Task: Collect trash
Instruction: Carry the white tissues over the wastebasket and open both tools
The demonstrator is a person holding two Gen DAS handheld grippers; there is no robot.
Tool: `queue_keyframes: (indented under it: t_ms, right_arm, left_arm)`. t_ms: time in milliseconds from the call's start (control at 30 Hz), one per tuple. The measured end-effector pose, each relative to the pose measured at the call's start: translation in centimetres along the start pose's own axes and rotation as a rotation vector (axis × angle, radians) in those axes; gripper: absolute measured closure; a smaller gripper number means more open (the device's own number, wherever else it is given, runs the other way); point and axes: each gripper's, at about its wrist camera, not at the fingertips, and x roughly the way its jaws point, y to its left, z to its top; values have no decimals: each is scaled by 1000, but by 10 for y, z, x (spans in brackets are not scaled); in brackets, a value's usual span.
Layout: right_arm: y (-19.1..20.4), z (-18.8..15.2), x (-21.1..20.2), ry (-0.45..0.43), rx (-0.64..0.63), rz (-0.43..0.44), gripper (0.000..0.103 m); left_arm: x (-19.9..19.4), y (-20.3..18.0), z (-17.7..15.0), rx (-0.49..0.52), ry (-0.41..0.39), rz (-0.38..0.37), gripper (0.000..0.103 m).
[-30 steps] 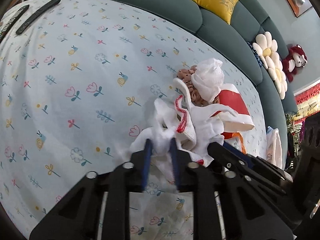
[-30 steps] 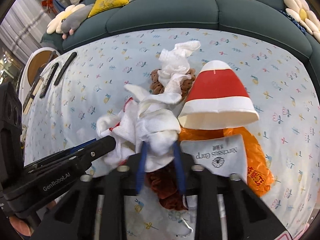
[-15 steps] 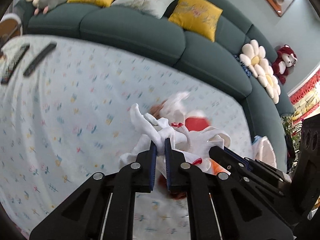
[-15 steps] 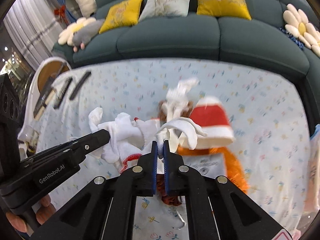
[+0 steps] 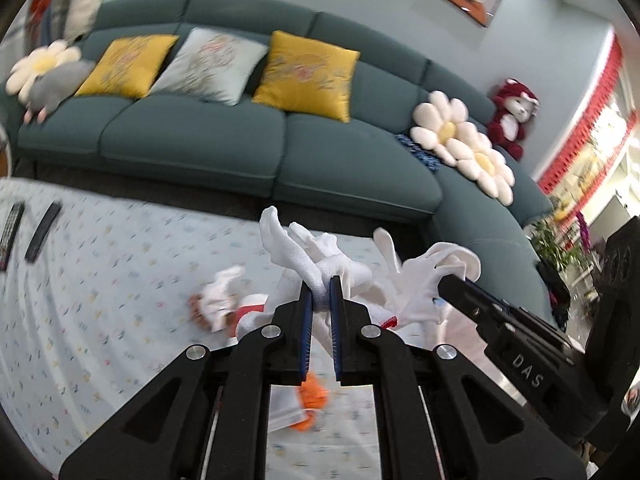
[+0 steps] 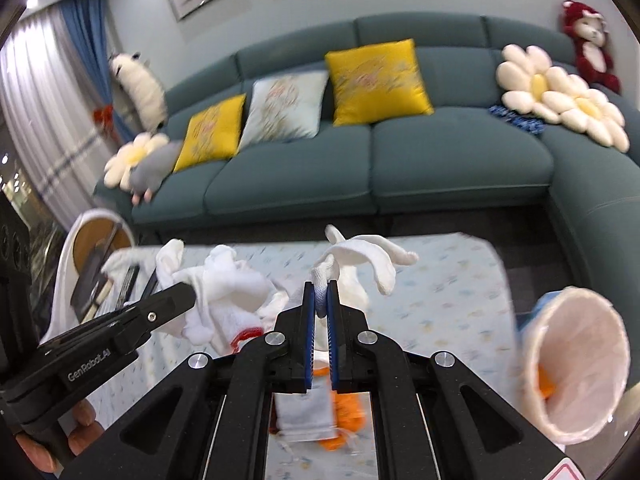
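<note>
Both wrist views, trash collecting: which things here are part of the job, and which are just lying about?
Part of the job:
- left gripper, jaws shut on the white bag
- right gripper, jaws shut on the same bag
- orange wrapper on the table
- paper cup

Lying about:
- remotes
- sofa
- yellow cushions
- flower pillows
- red plush toy

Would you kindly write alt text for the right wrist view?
The right gripper pinches white plastic bag handles above a floral tablecloth; the left gripper grips the bag's other side, before a teal sofa.
</note>
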Motion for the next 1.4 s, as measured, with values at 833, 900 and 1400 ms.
queue_keyframes:
  t_ms: [833, 900, 1400]
  right_arm:
    - [-237, -36, -91, -70, 274, -221, 98]
    - [-250, -43, -90, -62, 291, -231, 98]
    - [-299, -72, -78, -9, 350, -283, 89]
  left_arm:
    - [90, -245, -59, 294, 162, -170, 95]
    - [97, -254, -65, 305, 179, -177, 95]
    - [135, -288, -89, 289, 215, -163, 60]
